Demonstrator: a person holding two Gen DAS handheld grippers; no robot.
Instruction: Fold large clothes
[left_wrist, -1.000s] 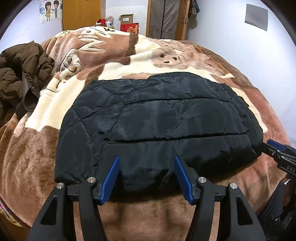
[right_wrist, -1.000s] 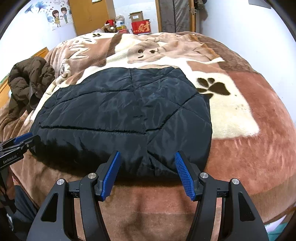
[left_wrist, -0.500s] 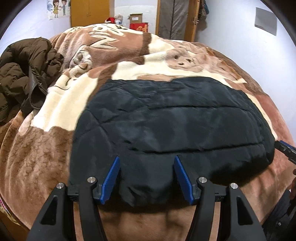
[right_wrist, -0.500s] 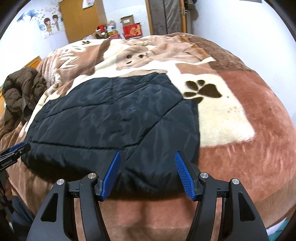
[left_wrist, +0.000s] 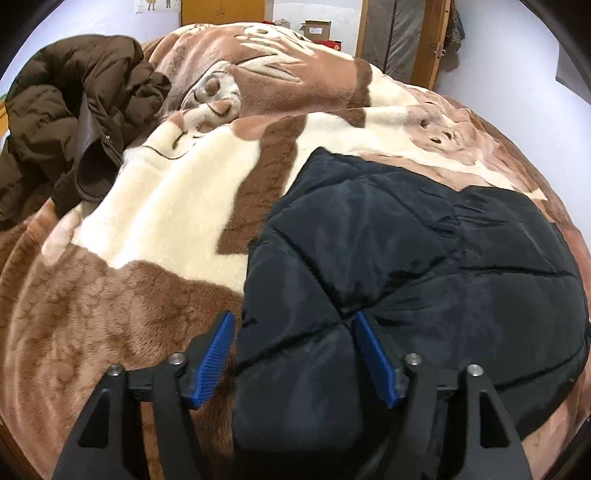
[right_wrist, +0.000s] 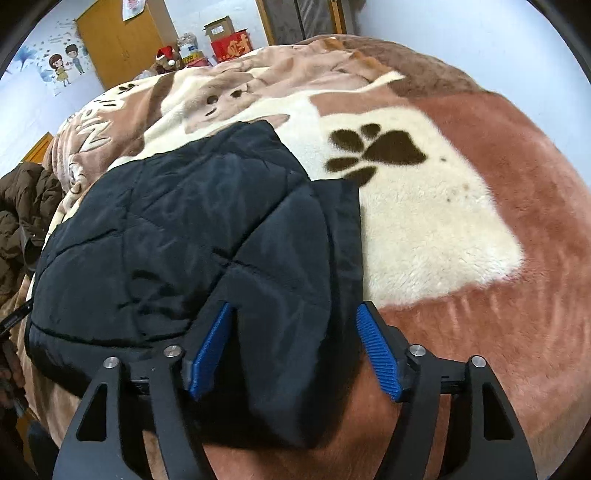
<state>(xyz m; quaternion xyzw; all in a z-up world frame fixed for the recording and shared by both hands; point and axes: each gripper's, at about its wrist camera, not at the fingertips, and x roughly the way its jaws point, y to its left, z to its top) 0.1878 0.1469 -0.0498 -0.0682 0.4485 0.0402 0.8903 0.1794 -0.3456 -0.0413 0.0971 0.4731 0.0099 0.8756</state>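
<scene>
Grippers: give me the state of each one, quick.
Left gripper: open, jaws straddling the near-left corner of the black jacket.
Right gripper: open, jaws straddling the jacket's near-right corner.

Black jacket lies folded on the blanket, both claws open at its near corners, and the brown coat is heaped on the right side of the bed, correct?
Not quite: the left wrist view shows the brown coat heaped on the left side. The rest stands.

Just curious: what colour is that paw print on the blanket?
Dark brown paw print on cream, clearest in right wrist view.
</scene>
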